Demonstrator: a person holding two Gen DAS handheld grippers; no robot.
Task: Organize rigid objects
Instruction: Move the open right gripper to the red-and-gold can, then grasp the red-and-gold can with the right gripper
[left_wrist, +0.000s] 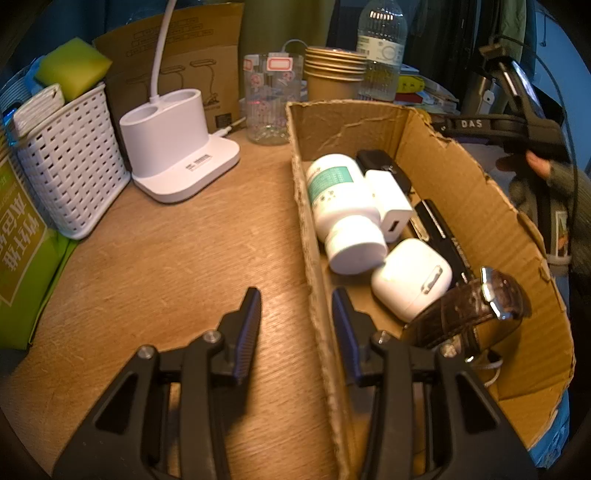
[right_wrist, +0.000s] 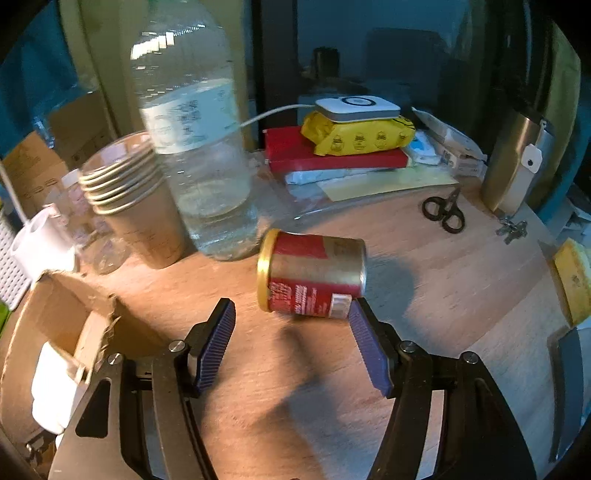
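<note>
An open cardboard box (left_wrist: 480, 206) holds a white pill bottle (left_wrist: 343, 206), a white charger (left_wrist: 391, 210), a white earbud case (left_wrist: 410, 280), a brown-strapped watch (left_wrist: 476, 310) and dark slim items. My left gripper (left_wrist: 297, 314) straddles the box's left wall, one finger outside and one inside. Its jaws stand apart and hold nothing. In the right wrist view a red and gold can (right_wrist: 314, 277) lies on its side on the wooden table (right_wrist: 443, 280). My right gripper (right_wrist: 291, 321) is open just short of the can, its right fingertip (right_wrist: 358, 314) beside the can's end.
A white basket (left_wrist: 74, 162), lamp base (left_wrist: 173, 144) and glass jar (left_wrist: 269, 103) stand left of the box. Stacked paper cups (right_wrist: 129, 199) and a water bottle (right_wrist: 195, 140) sit behind the can. Scissors (right_wrist: 443, 210), keys (right_wrist: 513, 229) and a red book pile (right_wrist: 332, 155) lie farther back.
</note>
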